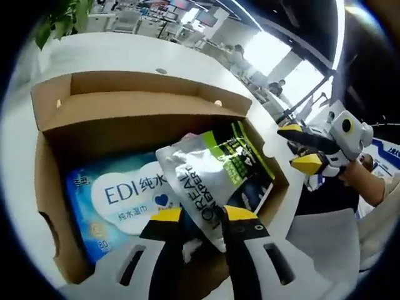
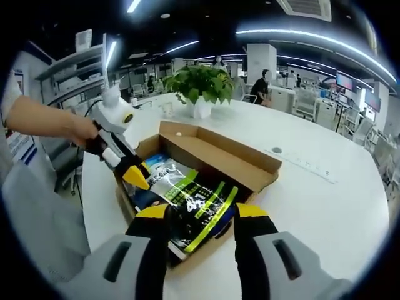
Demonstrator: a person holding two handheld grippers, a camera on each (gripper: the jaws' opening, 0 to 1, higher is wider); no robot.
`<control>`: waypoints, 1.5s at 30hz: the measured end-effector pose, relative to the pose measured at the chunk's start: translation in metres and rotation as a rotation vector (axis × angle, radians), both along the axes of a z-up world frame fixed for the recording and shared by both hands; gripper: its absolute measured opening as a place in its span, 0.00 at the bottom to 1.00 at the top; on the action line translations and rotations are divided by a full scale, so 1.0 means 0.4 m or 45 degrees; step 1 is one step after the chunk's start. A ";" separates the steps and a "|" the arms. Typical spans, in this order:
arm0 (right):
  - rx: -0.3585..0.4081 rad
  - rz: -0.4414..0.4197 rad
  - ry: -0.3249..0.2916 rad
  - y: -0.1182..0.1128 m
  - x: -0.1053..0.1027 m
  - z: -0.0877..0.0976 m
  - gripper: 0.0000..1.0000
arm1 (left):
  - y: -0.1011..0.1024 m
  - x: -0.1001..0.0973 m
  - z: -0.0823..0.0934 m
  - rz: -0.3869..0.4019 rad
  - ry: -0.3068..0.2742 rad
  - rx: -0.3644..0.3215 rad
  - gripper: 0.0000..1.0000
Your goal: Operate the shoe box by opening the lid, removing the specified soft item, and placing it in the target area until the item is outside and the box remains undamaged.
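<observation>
Now left tongs [image 1: 204, 214] pinch glossy crinkled pouch [image 1: 200, 172] over cardboard box [image 1: 125, 103]; right tongs [image 2: 201, 211] agape, empty.

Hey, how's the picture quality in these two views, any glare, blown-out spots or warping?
Left gripper view: windows blown out white, glare on the silver pouch, box edges bowed by the fisheye. Right gripper view: evenly lit, ceiling light strips curve, table rim bends, foreground sleeve soft.

Readable print inside the open shoe box [image 1: 125, 112]

In the left gripper view, the blue wipes pack [image 1: 119, 200] at lower left reads "EDI" with Chinese characters and "80"; the silver pouch [image 1: 200, 181] at centre reads "L'OREAL" and "EXPERT". The right gripper view shows its black-green face marked "4".
</observation>
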State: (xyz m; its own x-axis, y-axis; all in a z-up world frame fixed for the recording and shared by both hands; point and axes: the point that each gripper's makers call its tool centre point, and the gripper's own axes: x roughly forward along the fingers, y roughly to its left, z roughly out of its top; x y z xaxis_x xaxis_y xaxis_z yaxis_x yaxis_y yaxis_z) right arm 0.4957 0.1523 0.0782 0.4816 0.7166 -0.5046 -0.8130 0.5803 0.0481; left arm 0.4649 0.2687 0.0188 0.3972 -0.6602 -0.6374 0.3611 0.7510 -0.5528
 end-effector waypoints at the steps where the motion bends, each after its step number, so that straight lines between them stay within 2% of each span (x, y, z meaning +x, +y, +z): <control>1: 0.001 0.000 0.003 0.000 0.000 -0.001 0.37 | 0.000 0.000 0.001 0.004 0.002 -0.004 0.20; 6: 0.003 -0.001 0.013 0.004 0.001 -0.005 0.36 | 0.003 0.001 0.007 -0.033 -0.032 0.006 0.10; 11: 0.001 -0.004 0.029 0.012 0.006 -0.012 0.35 | 0.009 0.007 0.012 -0.009 -0.028 -0.008 0.01; 13: 0.002 -0.005 0.041 0.017 0.008 -0.015 0.35 | 0.011 0.008 0.013 -0.006 -0.029 -0.009 0.00; 21: -0.007 0.002 0.091 0.048 0.006 -0.039 0.34 | 0.056 0.020 0.022 0.004 -0.085 0.076 0.00; 32: -0.015 0.015 0.173 0.099 0.002 -0.086 0.34 | 0.104 0.024 0.008 0.039 -0.072 0.132 0.00; 40: -0.042 0.013 0.251 0.118 0.000 -0.127 0.31 | 0.111 0.026 -0.007 0.026 -0.070 0.172 0.00; 45: -0.040 0.006 0.271 0.124 -0.003 -0.137 0.27 | 0.110 0.030 -0.008 0.026 -0.075 0.173 0.00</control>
State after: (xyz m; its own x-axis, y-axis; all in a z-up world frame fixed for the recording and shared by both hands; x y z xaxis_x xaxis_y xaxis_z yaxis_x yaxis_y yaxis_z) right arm 0.4945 0.2017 0.0235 0.3588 0.7009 -0.6165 -0.7891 0.5805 0.2007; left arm 0.4770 0.3127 0.0157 0.4490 -0.5610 -0.6955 0.3741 0.8249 -0.4238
